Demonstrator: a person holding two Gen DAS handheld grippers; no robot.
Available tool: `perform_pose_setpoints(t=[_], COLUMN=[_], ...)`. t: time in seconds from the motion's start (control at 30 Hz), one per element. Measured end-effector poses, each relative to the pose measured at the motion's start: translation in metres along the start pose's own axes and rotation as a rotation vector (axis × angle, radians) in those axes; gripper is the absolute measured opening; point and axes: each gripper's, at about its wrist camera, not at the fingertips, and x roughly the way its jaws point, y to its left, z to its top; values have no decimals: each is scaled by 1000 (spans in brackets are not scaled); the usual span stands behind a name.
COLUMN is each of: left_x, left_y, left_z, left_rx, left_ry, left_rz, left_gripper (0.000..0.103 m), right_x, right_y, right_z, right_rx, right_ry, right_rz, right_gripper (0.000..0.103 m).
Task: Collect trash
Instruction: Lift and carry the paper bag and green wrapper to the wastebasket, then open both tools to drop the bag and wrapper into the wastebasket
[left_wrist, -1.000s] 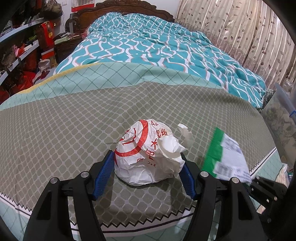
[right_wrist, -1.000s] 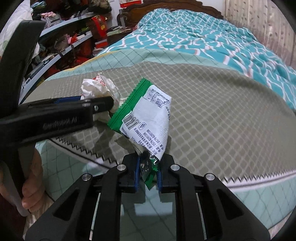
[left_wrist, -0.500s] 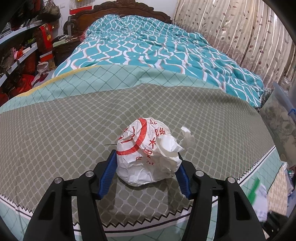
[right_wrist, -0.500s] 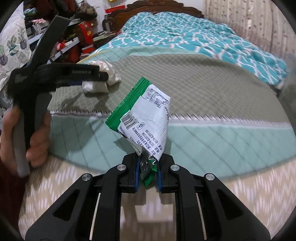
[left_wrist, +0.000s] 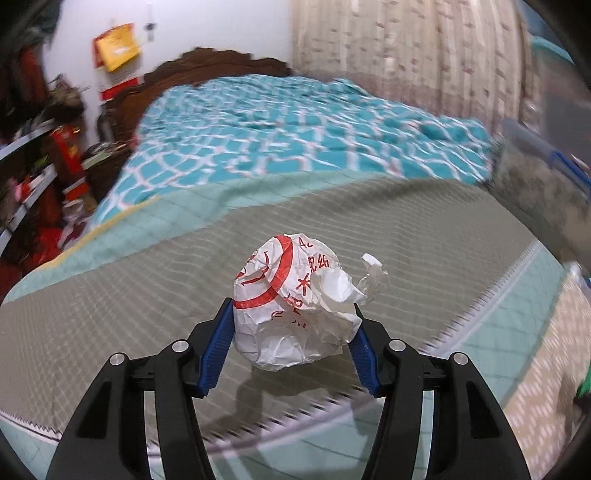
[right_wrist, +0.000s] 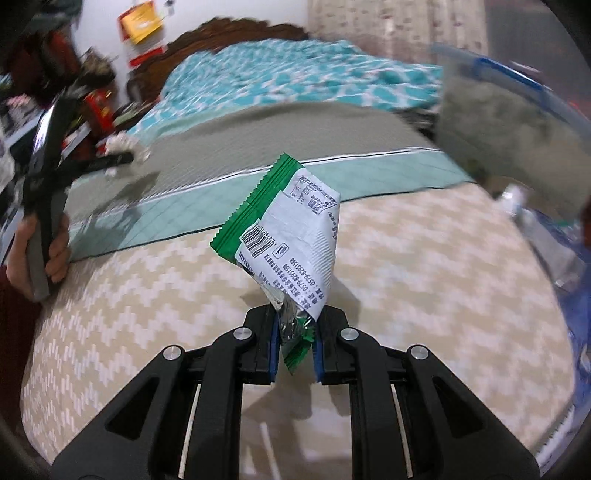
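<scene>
— Between the left gripper's (left_wrist: 291, 332) blue fingers (left_wrist: 216, 347), what sits there?

— A crumpled paper ball (left_wrist: 291, 310), white with red rings and red print. Both pads press its sides, so the fingers are clamped on it. It hangs above the bed (left_wrist: 147, 280), with its shadow on the grey-green quilt below.

— And the right gripper (right_wrist: 295, 350)?

— Its fingers are nearly together, pinching the twisted lower end of a wrapper (right_wrist: 291, 236). That wrapper is green-edged and white, with a barcode and small print, and it stands up and away from the tips, over the beige zigzag side of the mattress.

— Can the two tools be seen together?

— From the right wrist view, yes: the left gripper appears at the far left, with a hand (right_wrist: 55, 254) around its handle, and the ball is a pale blur at its tip. A blurred bag (right_wrist: 517, 125) with a blue rim fills the upper right.
</scene>
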Motion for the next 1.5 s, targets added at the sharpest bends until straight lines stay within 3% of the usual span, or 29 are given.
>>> perform_pose_setpoints(t=[0.13,0.33,0.47,0.67,0.87,1.0,1.07,1.13,1.2,1.27,1.3,1.5], left_x=[-15,-38,-35,-17,19,38,46,52,55,54,53,38], left_y=[-48,-169,-252,-370,-463,-492,-498,-498,-495,-485,-478,-453], left_z=[-5,6,18,26,28,28,27,28,29,35,38,44], left_rx=[40,167,225,304,319,328,322,314,309,292,277,243], left_ry=[37,70,119,187,289,311,323,327,324,314,310,284], left_rz=[-139,-376,-500,-595,-655,-657,-641,-626,-622,-619,-619,-623], left_gripper=[55,55,55,55,55,61,75,78,79,84,85,85], right_x=[-10,-26,-42,-53,-21,7,21,26,27,23,18,-9], right_y=[-34,-91,-151,-248,-317,-333,-338,-336,-335,-334,-333,-325], right_z=[-5,-2,12,45,65,73,76,74,75,74,72,62], right_rx=[43,109,164,240,315,300,296,297,287,289,289,305], right_ry=[-28,-78,-130,-160,-76,-18,13,21,17,-13,-40,-86], right_rz=[-32,-58,-98,-166,-127,-112,-89,-83,-77,-102,-106,-113], right_gripper=[16,16,16,16,16,18,18,18,27,65,71,72])
